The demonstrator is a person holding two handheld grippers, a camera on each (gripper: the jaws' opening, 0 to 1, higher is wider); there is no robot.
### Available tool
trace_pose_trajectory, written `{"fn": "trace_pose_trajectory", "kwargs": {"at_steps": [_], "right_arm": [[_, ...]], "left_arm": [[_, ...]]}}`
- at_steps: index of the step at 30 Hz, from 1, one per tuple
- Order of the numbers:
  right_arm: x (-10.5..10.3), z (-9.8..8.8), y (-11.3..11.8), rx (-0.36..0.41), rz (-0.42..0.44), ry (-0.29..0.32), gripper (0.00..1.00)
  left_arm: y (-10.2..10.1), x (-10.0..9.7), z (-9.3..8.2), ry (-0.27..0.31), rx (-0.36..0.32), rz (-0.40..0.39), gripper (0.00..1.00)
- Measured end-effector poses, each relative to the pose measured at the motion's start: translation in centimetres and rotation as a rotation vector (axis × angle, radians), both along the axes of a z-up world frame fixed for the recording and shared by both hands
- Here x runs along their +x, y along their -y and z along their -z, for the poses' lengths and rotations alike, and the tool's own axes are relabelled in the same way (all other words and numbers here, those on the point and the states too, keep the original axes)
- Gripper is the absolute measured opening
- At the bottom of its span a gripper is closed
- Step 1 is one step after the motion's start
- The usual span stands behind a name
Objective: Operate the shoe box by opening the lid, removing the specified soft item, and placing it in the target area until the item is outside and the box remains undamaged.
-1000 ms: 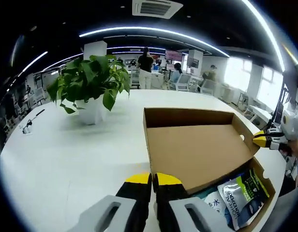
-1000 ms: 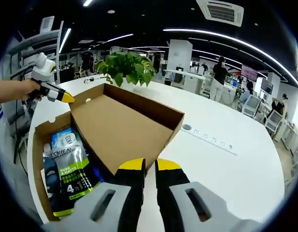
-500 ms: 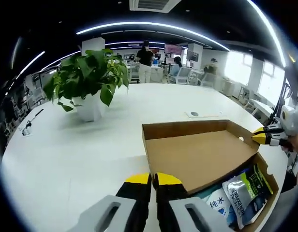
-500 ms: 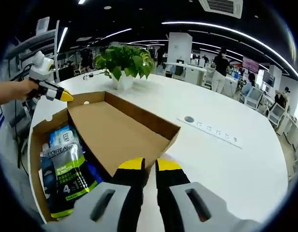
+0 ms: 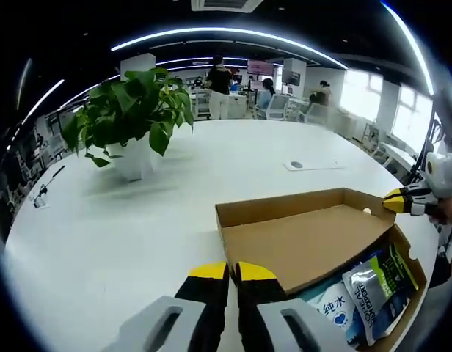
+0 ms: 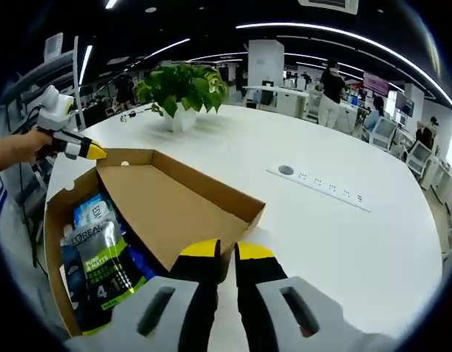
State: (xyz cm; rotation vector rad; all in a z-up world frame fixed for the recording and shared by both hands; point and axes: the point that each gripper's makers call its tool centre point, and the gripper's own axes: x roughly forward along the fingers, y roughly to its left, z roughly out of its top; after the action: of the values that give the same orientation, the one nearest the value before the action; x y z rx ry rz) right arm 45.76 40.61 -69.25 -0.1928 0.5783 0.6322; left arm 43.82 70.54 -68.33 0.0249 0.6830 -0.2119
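Pinching the lid (image 6: 175, 213), both grippers' fingers seemingly grasp opposite corners.

Pouches (image 6: 94, 253) partly under lid (image 6: 167, 213)

Shoe box (image 6: 175, 213) lid open, pouches (image 6: 101, 253) inside.

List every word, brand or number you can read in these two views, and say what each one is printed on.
"L'OREAL": green and grey pouch in the box, right gripper view.
"4" and "1": same pouch, lower part.
"纯水": white and blue pack in the box, left gripper view.
"ED": white and blue pack, right gripper view; the rest is cut off.
Other print on the pouch and packs is too small or blurred to read.
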Motion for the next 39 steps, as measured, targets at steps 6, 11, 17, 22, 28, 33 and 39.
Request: {"fn": "trace_pose_trajectory", "kwargs": {"at_steps": [6,11,17,22,28,33,39], "right_arm": [[-0.3,-0.4,-0.2,-0.026,-0.033,0.032,0.08],[-1.2,-1.0,0.1,-0.020,-0.038,0.029,0.09],[-2.8,-1.2,0.4,0.015,-0.038,0.008,0.16],[-4.5,-1.9,0.7,0.050,-0.035,-0.006,0.21],[-6.5,-2.6,1.0,0.071,-0.044,-0.034,0.28],[-8.5,-2.7,1.5,0.085,-0.049,-0.075,0.34],[-10.6,-2.8,2.0,0.088,-0.059,-0.096,0.40]], "left_arm": [[0.1,-0.1,-0.2,0.006,0.019,0.001,0.03],[0.2,-0.9,-0.4,0.009,0.043,0.017,0.04],[0.6,-2.3,-1.3,0.014,0.040,0.041,0.11],[1.8,-3.7,-1.8,0.012,0.032,0.071,0.17],[3.5,-5.1,-2.2,0.010,0.004,0.106,0.22],[5.0,-6.9,-1.1,-0.065,-0.028,0.123,0.24],[6.6,-8.9,0.2,-0.131,-0.072,0.148,0.27]]}}
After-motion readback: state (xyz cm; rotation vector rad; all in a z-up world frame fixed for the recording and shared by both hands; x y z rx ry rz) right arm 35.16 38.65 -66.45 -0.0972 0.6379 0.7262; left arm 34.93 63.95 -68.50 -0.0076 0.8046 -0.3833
